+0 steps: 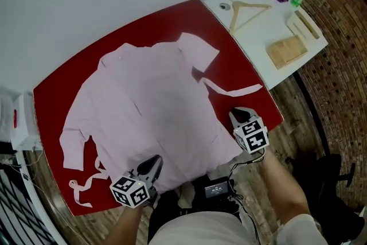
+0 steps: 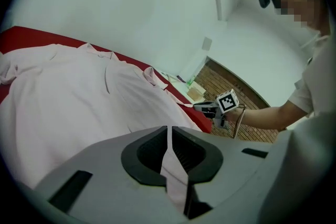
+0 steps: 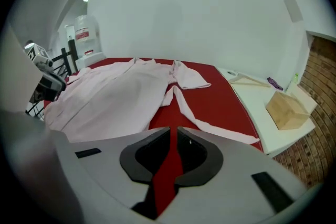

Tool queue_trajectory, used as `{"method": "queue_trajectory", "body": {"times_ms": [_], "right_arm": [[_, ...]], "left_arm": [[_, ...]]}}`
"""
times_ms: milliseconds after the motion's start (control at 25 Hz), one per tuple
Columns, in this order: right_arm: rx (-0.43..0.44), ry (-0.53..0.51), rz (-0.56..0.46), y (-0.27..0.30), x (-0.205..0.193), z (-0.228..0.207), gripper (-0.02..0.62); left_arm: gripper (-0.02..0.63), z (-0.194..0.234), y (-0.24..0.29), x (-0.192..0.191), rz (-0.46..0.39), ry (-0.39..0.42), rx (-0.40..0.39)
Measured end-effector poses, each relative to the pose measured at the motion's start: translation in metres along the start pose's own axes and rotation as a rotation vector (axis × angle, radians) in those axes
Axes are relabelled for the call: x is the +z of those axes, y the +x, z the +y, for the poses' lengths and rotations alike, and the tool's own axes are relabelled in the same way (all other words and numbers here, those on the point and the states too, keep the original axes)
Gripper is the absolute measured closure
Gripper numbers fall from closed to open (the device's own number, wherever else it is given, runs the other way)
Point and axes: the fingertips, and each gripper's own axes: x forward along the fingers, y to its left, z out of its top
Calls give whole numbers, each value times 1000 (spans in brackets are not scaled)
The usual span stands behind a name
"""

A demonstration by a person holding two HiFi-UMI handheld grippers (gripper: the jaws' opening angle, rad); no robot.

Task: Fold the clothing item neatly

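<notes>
Pink cloth fills our view: the garment [image 1: 149,106] lies spread flat on the red table [image 1: 51,100], collar at its far end, hem toward us. Our left gripper [image 1: 153,162] sits at the garment's near hem, left of centre, jaws pressed together. Pink shows through the slit between them, but it reads as cloth lying beyond, not a pinch. Our right gripper [image 1: 237,113] hangs just off the garment's near right corner, over bare table, jaws likewise together with nothing in them. One belt tie [image 1: 232,90] trails out from the garment's right side, and a second tie [image 1: 80,185] curls off its near left corner. The sleeve [image 1: 198,47] at the garment's far right looks doubled back on itself.

No fold of the body is made, so we judge we're setting up the first grab. To do it well, we'd part both pairs of jaws before coming down and bite the edge at matching spots on either side of the garment. Lift evenly, keep the edge taut between the grips, lay it down square. Those ties want tucking onto the garment first, or they'll dangle out of the finished stack.
</notes>
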Motion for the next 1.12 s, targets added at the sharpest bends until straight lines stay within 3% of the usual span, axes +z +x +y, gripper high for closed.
{"method": "queue_trajectory", "body": {"times_ms": [240, 360, 760, 920, 1120], "right_arm": [[24, 41, -3, 43, 44, -44, 571], [32, 93, -1, 70, 65, -63, 533], [65, 460, 0, 155, 119, -104, 448], [23, 587, 14, 177, 118, -113, 436], [-76, 634, 78, 184, 116, -119, 437]], "left_arm": [[600, 0, 23, 21, -22, -9, 51], [600, 10, 28, 27, -23, -23, 83], [600, 33, 44, 54, -49, -55, 150], [600, 30, 57, 65, -50, -46, 143], [599, 20, 81, 81, -48, -10, 106]]}}
